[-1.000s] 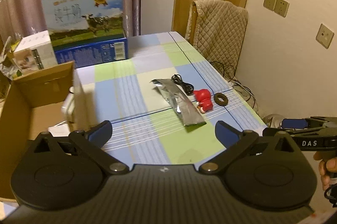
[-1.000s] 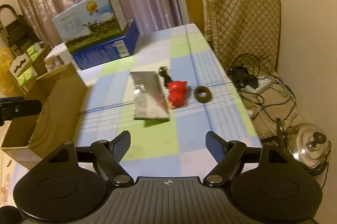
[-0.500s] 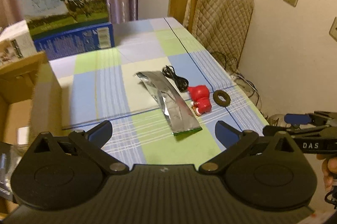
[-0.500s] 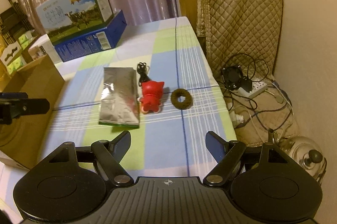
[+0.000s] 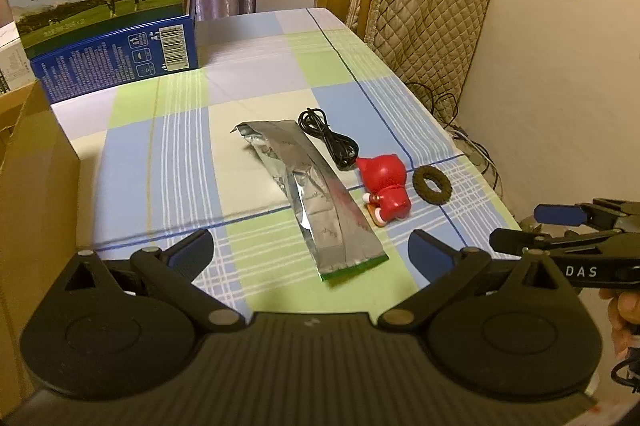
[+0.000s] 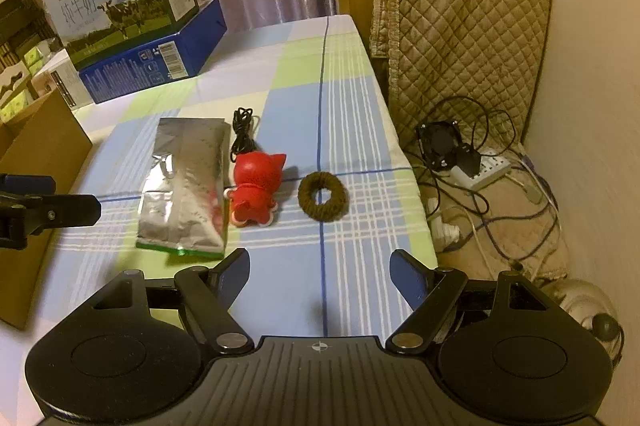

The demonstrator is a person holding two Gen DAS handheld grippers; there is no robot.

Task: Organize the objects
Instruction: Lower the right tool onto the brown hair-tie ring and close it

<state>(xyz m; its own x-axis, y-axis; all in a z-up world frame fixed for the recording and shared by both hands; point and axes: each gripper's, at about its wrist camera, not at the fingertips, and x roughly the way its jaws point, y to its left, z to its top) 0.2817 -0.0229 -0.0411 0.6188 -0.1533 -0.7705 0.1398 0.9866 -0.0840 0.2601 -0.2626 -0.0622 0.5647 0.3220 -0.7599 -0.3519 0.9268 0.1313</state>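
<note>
Since nothing was yet picked up, both claws hung empty over the table's near edge.
Left gripper (image 5: 310,246): jaws apart, facing the foil pouch (image 5: 308,190).
Right gripper (image 6: 320,266): jaws apart, likely for the red figurine (image 6: 254,188) or brown ring (image 6: 322,196), mid-table toward the right edge.
Cardboard box (image 6: 38,162): at the left edge, probably the destination.

tablecloth (image 6: 344,114): blue-green-white check | pouch (image 6: 184,186): silver | figurine (image 6: 254,190): red | ring (image 6: 322,196): brown

On the table (image 6: 344,98), four things lie in a row near the right edge. The foil bag (image 6: 184,186) is on the left, then the toy (image 6: 254,190), then the ring (image 6: 322,196). The cable (image 6: 242,134) lies behind the toy, maybe touching it. The milk box (image 6: 120,2) sits on another box (image 6: 160,62) at the far left corner.
</note>
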